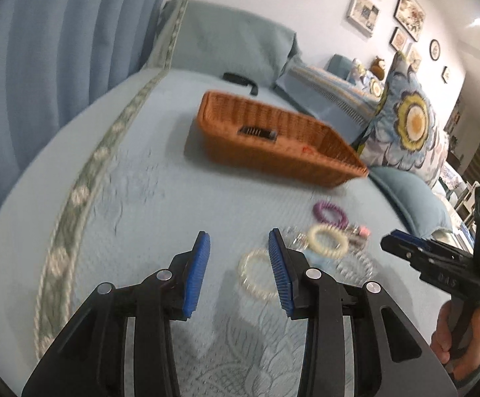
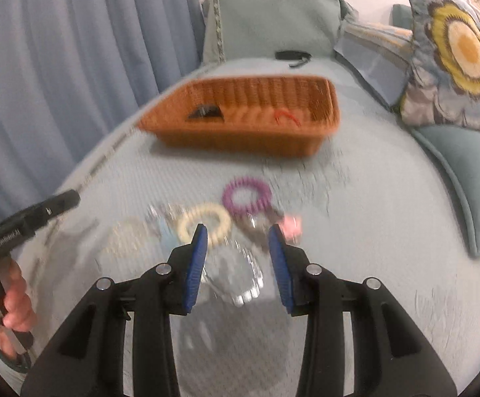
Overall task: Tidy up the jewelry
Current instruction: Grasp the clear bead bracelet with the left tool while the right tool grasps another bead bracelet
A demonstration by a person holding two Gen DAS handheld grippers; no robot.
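A brown wicker basket (image 1: 273,139) (image 2: 250,115) sits on the light blue bedspread; a black comb-like clip (image 1: 256,132) and a red item (image 2: 286,117) lie inside. Spiral hair ties lie in front: purple (image 1: 329,213) (image 2: 246,197), cream (image 1: 327,241) (image 2: 205,225), pale whitish (image 1: 256,274) (image 2: 125,236), clear (image 1: 356,264) (image 2: 236,271), plus a pink piece (image 2: 291,225). My left gripper (image 1: 240,264) is open and empty, just left of the whitish tie. My right gripper (image 2: 238,258) is open, hovering over the clear tie; it also shows at the right of the left wrist view (image 1: 402,244).
A flowered cushion (image 1: 405,125) (image 2: 455,49) and a teal pillow (image 2: 465,182) lie to the right. A black object (image 1: 240,81) (image 2: 291,55) lies behind the basket. Blue curtains (image 1: 58,49) hang at the left. Both views are motion-blurred.
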